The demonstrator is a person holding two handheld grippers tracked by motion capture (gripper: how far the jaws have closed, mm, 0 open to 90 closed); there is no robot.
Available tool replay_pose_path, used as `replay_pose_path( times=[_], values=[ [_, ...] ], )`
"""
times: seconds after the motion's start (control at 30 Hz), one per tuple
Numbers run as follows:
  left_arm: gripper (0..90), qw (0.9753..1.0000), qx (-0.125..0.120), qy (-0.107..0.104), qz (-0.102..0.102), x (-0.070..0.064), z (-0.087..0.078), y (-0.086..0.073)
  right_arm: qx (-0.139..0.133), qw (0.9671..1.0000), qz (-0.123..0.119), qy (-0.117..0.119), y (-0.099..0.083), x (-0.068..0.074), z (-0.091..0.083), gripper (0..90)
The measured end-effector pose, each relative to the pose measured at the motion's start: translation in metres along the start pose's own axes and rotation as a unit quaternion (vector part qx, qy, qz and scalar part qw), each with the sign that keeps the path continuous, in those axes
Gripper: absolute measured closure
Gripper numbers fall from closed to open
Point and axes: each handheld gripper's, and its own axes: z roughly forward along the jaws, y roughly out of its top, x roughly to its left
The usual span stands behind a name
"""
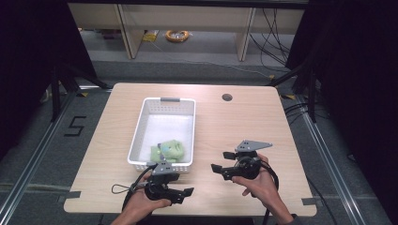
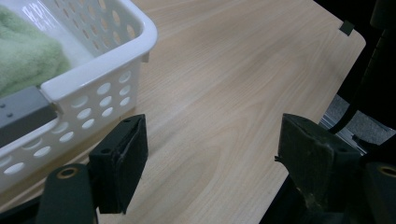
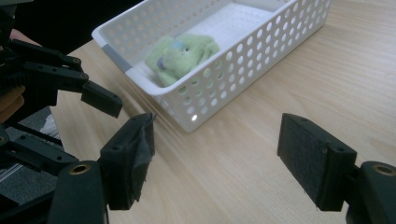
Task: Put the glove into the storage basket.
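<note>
Both grippers, left gripper [image 1: 188, 192] and right gripper [image 1: 220, 161], gape wide (nothing held) beside the basket [image 1: 139, 133].

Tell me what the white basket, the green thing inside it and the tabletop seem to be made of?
The basket looks like glossy moulded plastic: smooth white walls with rows of punched holes. The green plush toy seems to be soft fleecy fabric, with a fuzzy nap. The table shows pale wood grain with a matte, even sheen, probably laminate rather than solid wood.
</note>
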Motion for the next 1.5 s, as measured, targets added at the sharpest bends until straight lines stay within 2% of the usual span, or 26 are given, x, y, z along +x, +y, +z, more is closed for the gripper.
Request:
replay_pose_path(
  times=[0.03, 0.07, 0.1, 0.17, 0.2, 0.23, 0.37, 0.5, 0.53, 0.57, 0.6, 0.67, 0.73, 0.77, 0.8, 0.83, 0.87, 0.93, 0.97, 1.0, 1.1, 1.17, 1.3, 1.33, 1.4, 1.5],
  values=[
    [23.9, 0.9999, 0.006, 0.007, 0.013, 0.001, -0.001, 0.000, -0.002, 1.0000, -0.008, -0.001, -0.001, -0.001, 0.000, 28.3],
    [23.8, 1.0000, -0.001, 0.001, 0.008, -0.001, 0.000, -0.002, 0.001, 1.0000, 0.008, 0.005, -0.002, 0.001, 0.000, 28.2],
    [23.7, 1.0000, -0.003, -0.002, 0.004, -0.001, 0.001, -0.003, -0.002, 1.0000, -0.005, 0.000, -0.003, -0.001, -0.001, 28.0],
    [23.5, 0.9998, 0.009, -0.001, 0.017, 0.000, 0.000, -0.005, 0.001, 0.9999, 0.011, 0.007, -0.006, 0.002, -0.001, 27.2],
    [23.3, 1.0000, 0.001, -0.002, 0.010, -0.001, 0.002, -0.006, -0.004, 1.0000, -0.006, 0.002, -0.007, -0.001, -0.001, 26.9],
    [23.1, 0.9999, 0.001, -0.002, 0.011, -0.002, 0.002, -0.007, 0.002, 0.9999, 0.013, 0.000, -0.009, 0.003, -0.002, 26.7],
    [22.8, 0.9999, 0.002, 0.000, 0.015, -0.002, 0.003, -0.011, 0.002, 1.0000, 0.000, 0.007, -0.016, 0.001, -0.001, 24.6],
    [22.8, 0.9999, 0.001, -0.001, 0.012, -0.005, 0.004, -0.015, 0.004, 0.9998, 0.018, 0.012, -0.022, 0.004, -0.002, 23.9],
    [22.8, 0.9996, 0.011, -0.002, 0.025, -0.004, 0.003, -0.015, 0.004, 0.9999, 0.010, 0.011, -0.022, 0.002, -0.003, 23.9],
    [22.8, 0.9999, 0.004, -0.004, 0.015, -0.006, 0.005, -0.017, 0.009, 0.9998, 0.016, 0.007, -0.024, 0.003, -0.005, 23.8],
    [22.8, 0.9997, 0.007, -0.003, 0.022, -0.006, 0.004, -0.017, 0.001, 0.9999, -0.006, 0.011, -0.025, 0.000, -0.003, 23.8],
    [22.8, 0.9993, 0.015, -0.004, 0.034, -0.005, 0.003, -0.018, 0.006, 0.9997, 0.019, 0.010, -0.028, 0.003, -0.006, 23.7],
    [22.9, 0.9998, 0.005, -0.003, 0.017, -0.008, 0.004, -0.020, 0.008, 0.9997, 0.019, 0.012, -0.031, 0.002, -0.006, 23.6],
    [22.8, 0.9994, 0.012, -0.002, 0.034, -0.006, 0.003, -0.020, 0.005, 1.0000, 0.002, 0.004, -0.032, 0.000, -0.007, 23.5],
    [22.8, 0.9998, 0.007, -0.004, 0.017, -0.009, 0.004, -0.022, 0.008, 0.9998, 0.014, 0.006, -0.035, 0.001, -0.007, 23.4],
    [22.8, 0.9998, 0.006, -0.003, 0.018, -0.009, 0.003, -0.022, 0.009, 0.9997, 0.020, 0.010, -0.036, 0.002, -0.008, 23.3],
    [22.7, 0.9995, 0.013, -0.004, 0.029, -0.008, 0.002, -0.022, 0.007, 0.9999, 0.006, 0.003, -0.037, 0.000, -0.009, 23.3],
    [22.6, 0.9997, 0.001, -0.008, 0.022, -0.009, 0.003, -0.024, 0.007, 0.9997, 0.023, 0.010, -0.041, 0.001, -0.010, 23.2],
    [22.5, 0.9997, 0.005, -0.006, 0.021, -0.009, 0.003, -0.025, 0.003, 0.9999, 0.007, 0.007, -0.041, -0.002, -0.009, 23.1],
    [22.4, 0.9998, 0.004, -0.010, 0.018, -0.008, 0.003, -0.026, 0.005, 0.9997, 0.023, 0.010, -0.043, 0.000, -0.011, 22.9],
    [22.0, 0.9996, 0.004, -0.009, 0.025, -0.006, 0.002, -0.028, 0.002, 0.9998, 0.016, 0.011, -0.047, 0.000, -0.013, 22.5],
    [21.8, 0.9998, 0.002, -0.011, 0.015, -0.006, 0.002, -0.030, 0.000, 0.9999, 0.007, 0.010, -0.050, -0.001, -0.015, 22.5],
    [21.3, 0.9998, -0.002, -0.014, 0.011, -0.006, 0.002, -0.033, 0.001, 0.9997, 0.019, 0.012, -0.056, 0.001, -0.018, 22.1],
    [21.1, 0.9998, -0.001, -0.013, 0.016, -0.005, 0.001, -0.033, 0.003, 0.9999, 0.000, 0.016, -0.056, -0.002, -0.018, 22.0],
    [20.5, 0.9998, -0.005, -0.016, 0.013, -0.004, 0.001, -0.034, 0.000, 0.9997, -0.010, 0.023, -0.058, -0.002, -0.019, 21.4],
    [19.0, 0.9996, -0.009, -0.016, 0.023, -0.002, -0.001, -0.036, 0.002, 0.9999, 0.008, 0.007, -0.064, 0.003, -0.023, 19.4]
  ],
)
